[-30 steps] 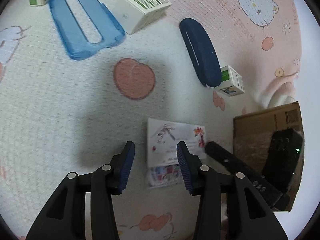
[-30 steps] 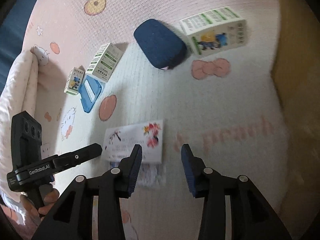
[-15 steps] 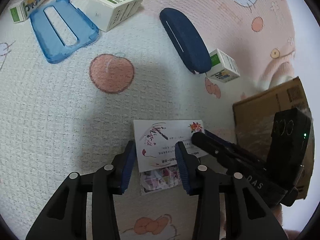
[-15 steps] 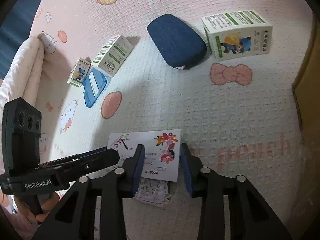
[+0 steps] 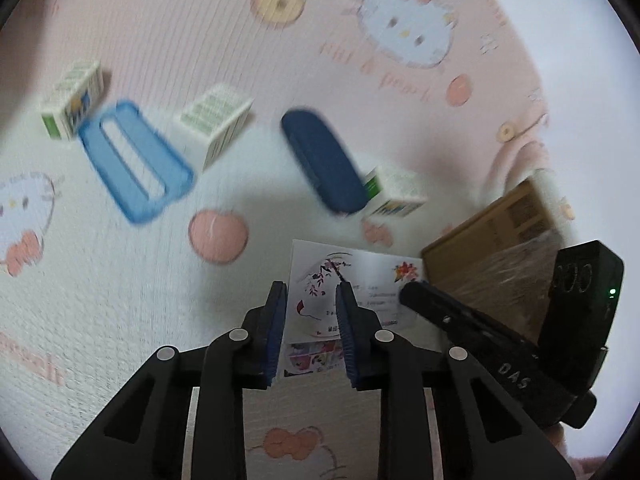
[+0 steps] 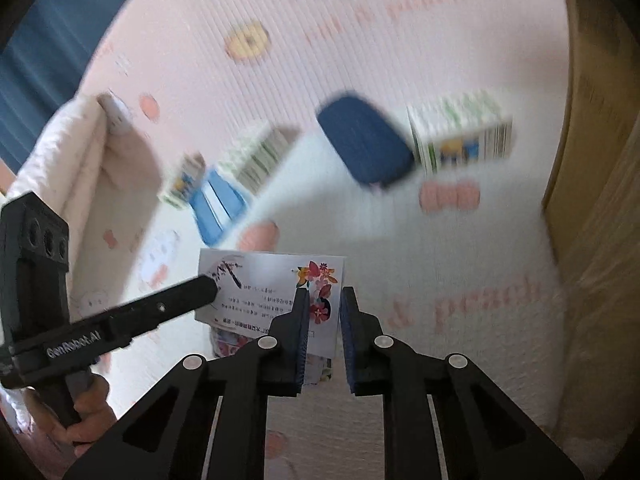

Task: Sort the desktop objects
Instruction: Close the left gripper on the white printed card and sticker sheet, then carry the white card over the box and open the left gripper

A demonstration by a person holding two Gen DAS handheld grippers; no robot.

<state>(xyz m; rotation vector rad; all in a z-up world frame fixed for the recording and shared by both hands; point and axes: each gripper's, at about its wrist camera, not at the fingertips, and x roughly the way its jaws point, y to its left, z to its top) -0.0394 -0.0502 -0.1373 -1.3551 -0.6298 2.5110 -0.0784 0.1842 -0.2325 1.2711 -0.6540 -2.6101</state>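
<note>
A white flower-printed card [image 5: 356,288] is held tilted above the pink Hello Kitty mat, also seen in the right wrist view [image 6: 272,292]. My left gripper [image 5: 310,300] is shut on the card's left end. My right gripper [image 6: 324,300] is shut on its right end, at the flower print. On the mat lie a dark blue case [image 5: 324,166] [image 6: 366,144], a blue plastic frame [image 5: 134,160] [image 6: 216,204] and three green-and-white boxes [image 5: 214,128] [image 5: 74,98] [image 5: 394,194].
A brown cardboard box [image 5: 496,240] stands at the right, its wall [image 6: 592,120] close beside my right gripper. A folded cloth edge [image 6: 80,148] borders the mat at the left. A colourful card [image 5: 312,354] lies under the lifted one.
Both grippers have closed on the card's two ends and lifted it off the mat. The views have tilted up and the background is blurred by motion.
</note>
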